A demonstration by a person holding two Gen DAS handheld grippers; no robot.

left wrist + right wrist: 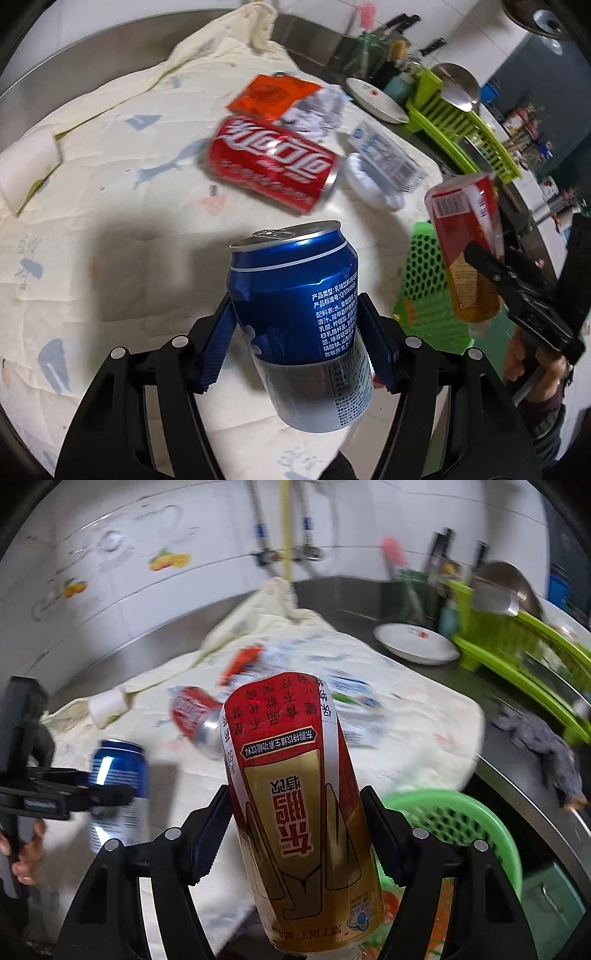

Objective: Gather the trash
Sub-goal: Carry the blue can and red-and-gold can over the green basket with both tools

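Observation:
My left gripper (295, 325) is shut on a blue drink can (299, 295), held upright above the cream cloth (110, 177). It also shows in the right wrist view (118, 786). My right gripper (295, 827) is shut on a red-and-gold bottle (295, 797), held upside down above a green mesh basket (454, 823). That bottle also shows in the left wrist view (465, 251). A red cola can (269, 162) lies on its side on the cloth, with an orange wrapper (273, 96), crumpled paper (321, 107) and a white-blue packet (388, 155) beyond it.
A white plate (413, 642) sits on the steel counter. A green dish rack (524, 642) with a metal ladle stands at the right. A grey rag (546, 749) lies by the counter edge. A tiled wall with pipes is behind.

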